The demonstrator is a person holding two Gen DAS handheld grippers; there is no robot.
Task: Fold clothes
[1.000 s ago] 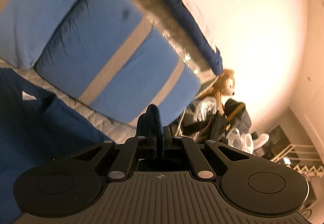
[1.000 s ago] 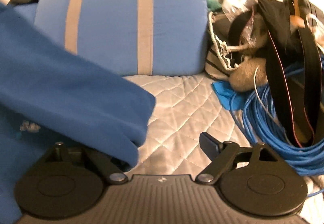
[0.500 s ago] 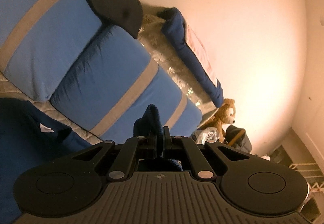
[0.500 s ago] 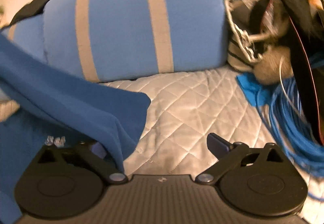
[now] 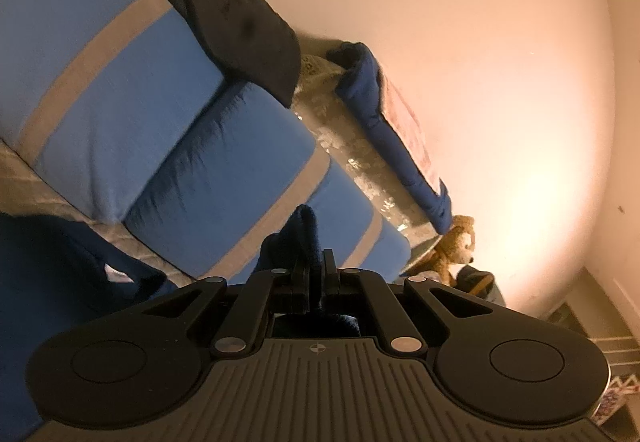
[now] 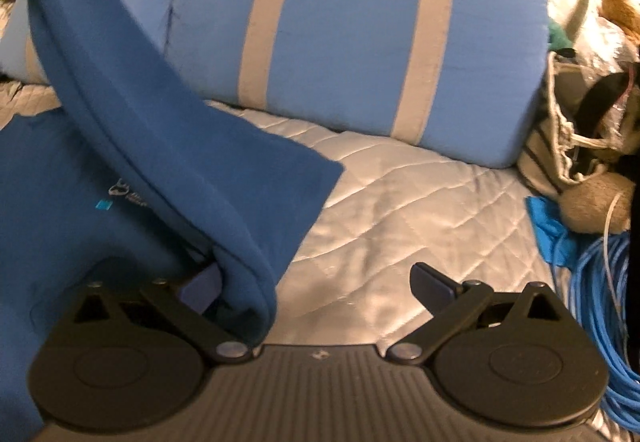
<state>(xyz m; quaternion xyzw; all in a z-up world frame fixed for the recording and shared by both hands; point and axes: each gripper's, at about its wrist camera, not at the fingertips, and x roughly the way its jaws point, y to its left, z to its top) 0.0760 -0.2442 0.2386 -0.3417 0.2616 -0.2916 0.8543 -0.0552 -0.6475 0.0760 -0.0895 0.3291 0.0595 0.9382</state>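
A dark blue garment [image 6: 60, 226] lies on the quilted grey bedspread [image 6: 392, 202]. Its sleeve [image 6: 168, 130] is lifted and hangs across the right wrist view from the upper left, draping over my right gripper's left finger. My right gripper [image 6: 320, 282] is open, jaws wide apart, low over the bedspread. My left gripper [image 5: 316, 274] is shut on a bunch of the same dark blue cloth [image 5: 296, 238] and is raised and tilted, looking at the pillows and wall. More of the garment [image 5: 52, 274] shows at the lower left there.
Two blue pillows with grey stripes [image 6: 352, 42] lie along the bed's head. A black cloth [image 5: 232, 18] lies on them. A coil of blue cable [image 6: 600, 302], a bag [image 6: 572, 130] and a plush toy [image 5: 456, 242] crowd the right side.
My left gripper has lifted and tilted further up with the cloth held. The sleeve has swung higher and to the left across the right wrist view. The right gripper stays open.
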